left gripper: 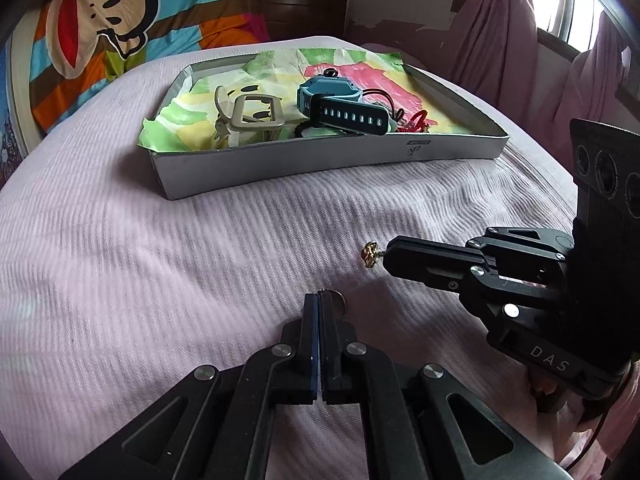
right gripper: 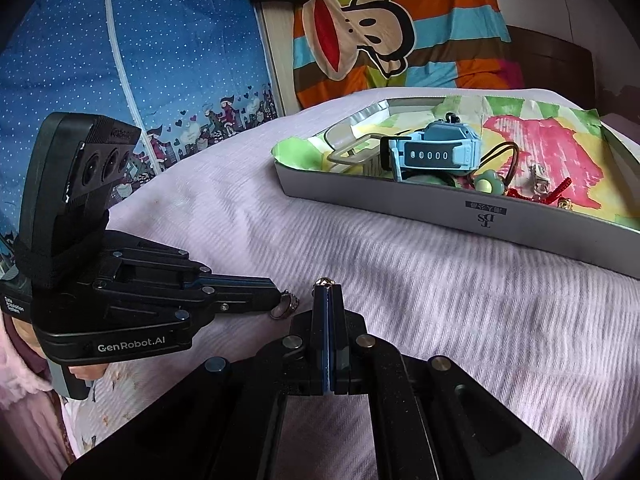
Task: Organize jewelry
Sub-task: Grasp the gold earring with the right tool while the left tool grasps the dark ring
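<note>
My left gripper (left gripper: 319,295) is shut on a small silver ring (left gripper: 340,301) just above the pink bedspread (left gripper: 160,260). The right wrist view shows that left gripper (right gripper: 280,300) coming in from the left with the ring (right gripper: 289,303) at its tip. To its right, my right gripper (left gripper: 387,254) is shut on a tiny gold stud (left gripper: 370,255). In its own view the right gripper (right gripper: 328,289) has the stud (right gripper: 323,281) poking out above its tips. Behind both lies a grey tray (left gripper: 320,160) lined with colourful paper.
The tray (right gripper: 480,216) holds a blue watch (left gripper: 332,92), a beige hair claw (left gripper: 248,116), hair ties and a red cord (right gripper: 560,188). A striped cartoon blanket (right gripper: 380,32) hangs behind the bed. Pink curtains (left gripper: 500,40) hang at the back right.
</note>
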